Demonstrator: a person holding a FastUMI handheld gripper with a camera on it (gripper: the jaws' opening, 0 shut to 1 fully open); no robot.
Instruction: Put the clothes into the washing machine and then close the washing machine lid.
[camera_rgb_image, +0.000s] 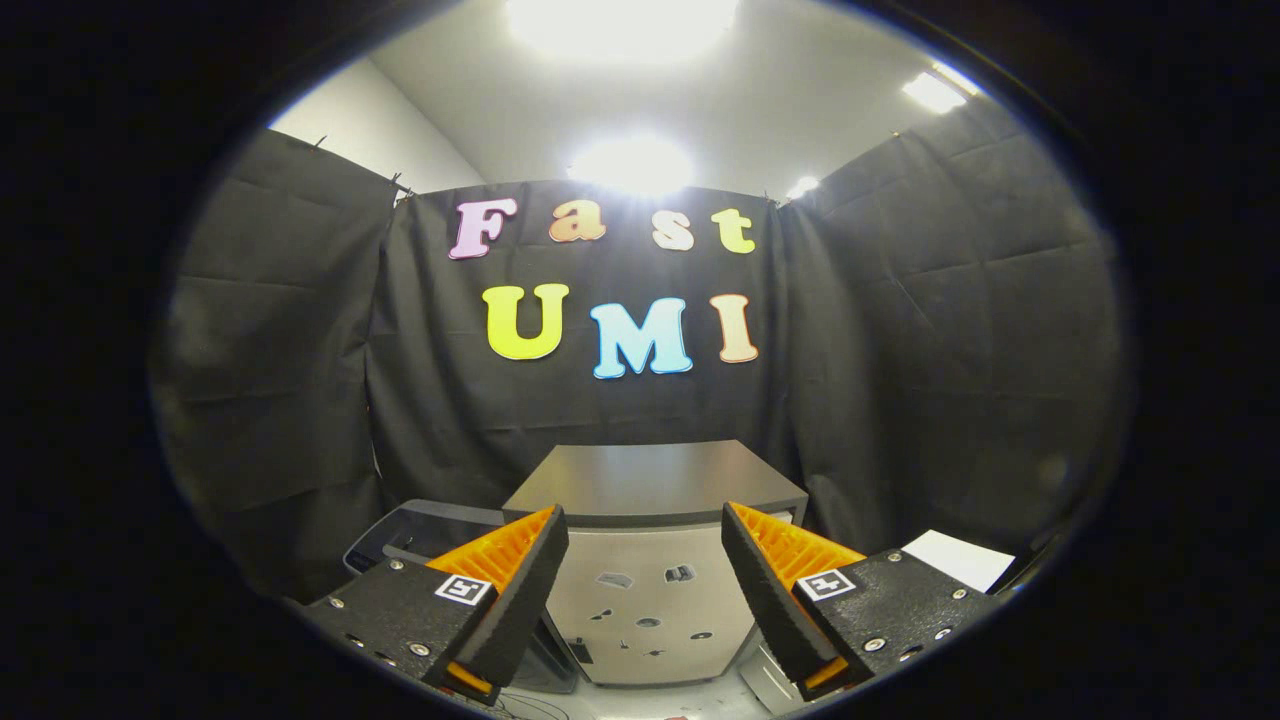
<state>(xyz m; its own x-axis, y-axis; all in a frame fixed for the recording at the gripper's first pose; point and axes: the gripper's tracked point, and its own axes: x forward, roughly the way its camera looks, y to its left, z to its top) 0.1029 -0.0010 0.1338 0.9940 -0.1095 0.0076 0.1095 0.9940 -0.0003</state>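
Hand-held gripper (645, 590) fingers apart, empty, before a probable washing machine (655, 560).

Tongs (645, 555) held level, spread wide; both orange-ribbed fingers (500, 555) apart, gripping nothing.

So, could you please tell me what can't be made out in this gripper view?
- Grey cabinet: its lower front corners sit behind the open fingers; the small marks on its front are too small to identify.
- Dark-lidded appliance left of it: mostly behind the left finger.
- White sheet on the right: partly behind the right finger.
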